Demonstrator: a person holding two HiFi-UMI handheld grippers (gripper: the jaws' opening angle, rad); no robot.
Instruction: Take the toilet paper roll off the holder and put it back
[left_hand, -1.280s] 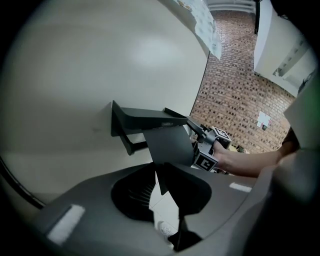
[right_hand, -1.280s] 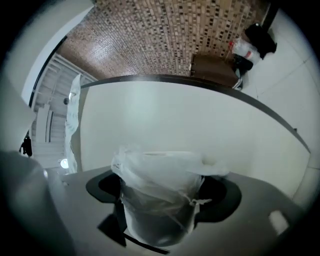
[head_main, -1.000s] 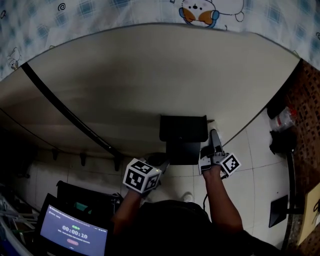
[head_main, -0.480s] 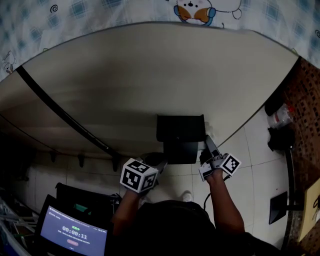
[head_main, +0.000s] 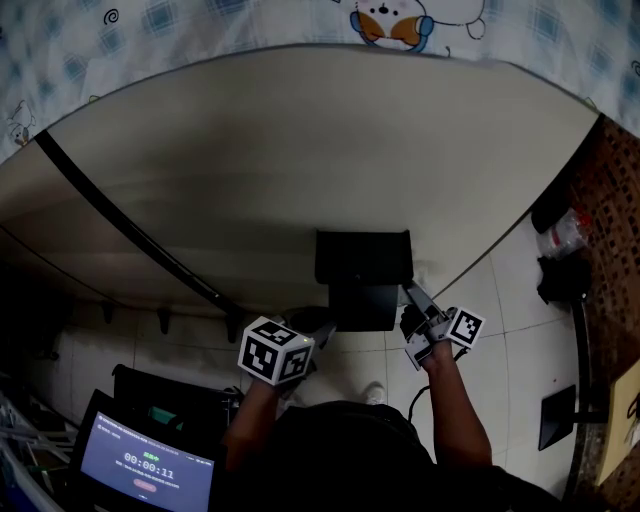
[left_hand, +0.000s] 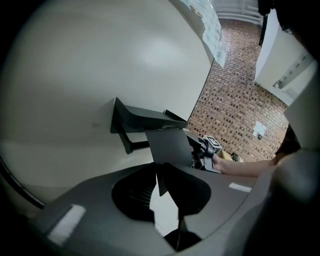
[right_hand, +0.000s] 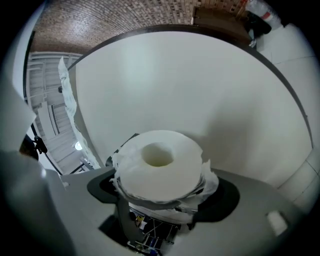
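A black holder (head_main: 362, 255) is fixed to the pale wall, with a flat flap (left_hand: 167, 145) hanging from its shelf (left_hand: 150, 117). My left gripper (head_main: 320, 326) sits below the holder's left side. In the left gripper view my left gripper (left_hand: 161, 186) is shut on the flap's thin lower edge. My right gripper (head_main: 414, 297) is at the holder's right end. The white toilet paper roll (right_hand: 159, 170) fills the right gripper view end-on, its core hole facing the camera. My right gripper (right_hand: 162, 194) is shut on it, and loose paper is crumpled below. In the head view the roll is hidden.
A black strip (head_main: 130, 230) runs diagonally down the wall. A screen with a timer (head_main: 145, 465) stands at the lower left. Brick wall (head_main: 612, 200) and a plastic bottle (head_main: 566, 236) are at the right, above a tiled floor (head_main: 500, 330). Printed cloth (head_main: 400, 25) hangs along the top.
My right gripper has turned, its tips swinging lower and in toward the holder's right end. The left gripper has stayed on the flap.
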